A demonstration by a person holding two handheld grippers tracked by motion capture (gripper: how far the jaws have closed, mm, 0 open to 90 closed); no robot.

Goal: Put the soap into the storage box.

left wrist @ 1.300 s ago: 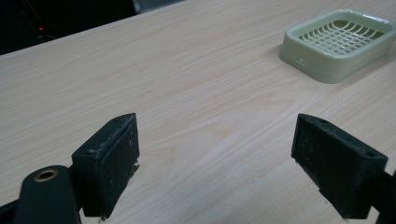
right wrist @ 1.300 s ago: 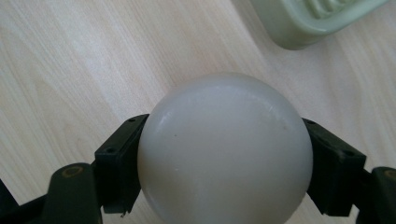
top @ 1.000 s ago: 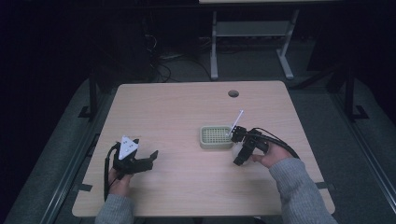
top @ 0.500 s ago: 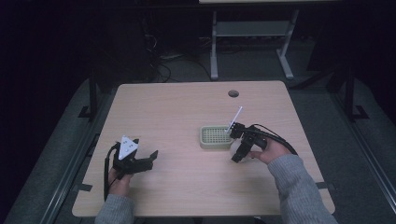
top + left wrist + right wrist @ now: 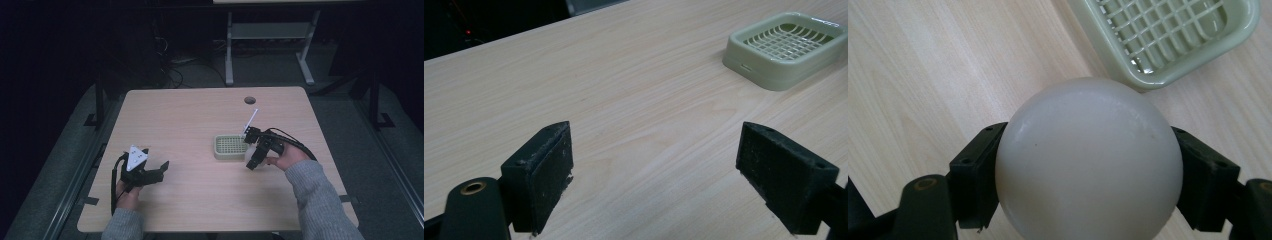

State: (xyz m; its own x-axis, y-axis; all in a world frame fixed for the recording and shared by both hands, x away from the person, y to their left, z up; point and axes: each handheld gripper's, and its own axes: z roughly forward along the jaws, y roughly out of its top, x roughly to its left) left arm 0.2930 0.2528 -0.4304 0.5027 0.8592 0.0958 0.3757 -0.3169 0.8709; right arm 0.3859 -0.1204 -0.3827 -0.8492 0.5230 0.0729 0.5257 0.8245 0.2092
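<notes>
Clamping a smooth white ball (image 5: 1088, 160) between its two black jaws, your right gripper (image 5: 254, 159) hangs low over the wooden table (image 5: 190, 120), with the pale green slotted tray (image 5: 1168, 35) just beyond the ball at about one o'clock in the right gripper view. You look to be mid-carry: the ball is gripped but not over the tray, so the next move likely calls for a short shift toward one o'clock, then a gentle release so it does not bounce off the grid or roll away.

Your left gripper (image 5: 150, 175) rests at the table's near left, jaws spread wide on nothing, well apart from the tray (image 5: 784, 47) at its two o'clock.

From the high view the ball is little more than a pale spot at the jaw tips; the right gripper view gives its round shape and the grip on both sides. The high view adds a thin white rod (image 5: 251, 120) rising from the right gripper.
</notes>
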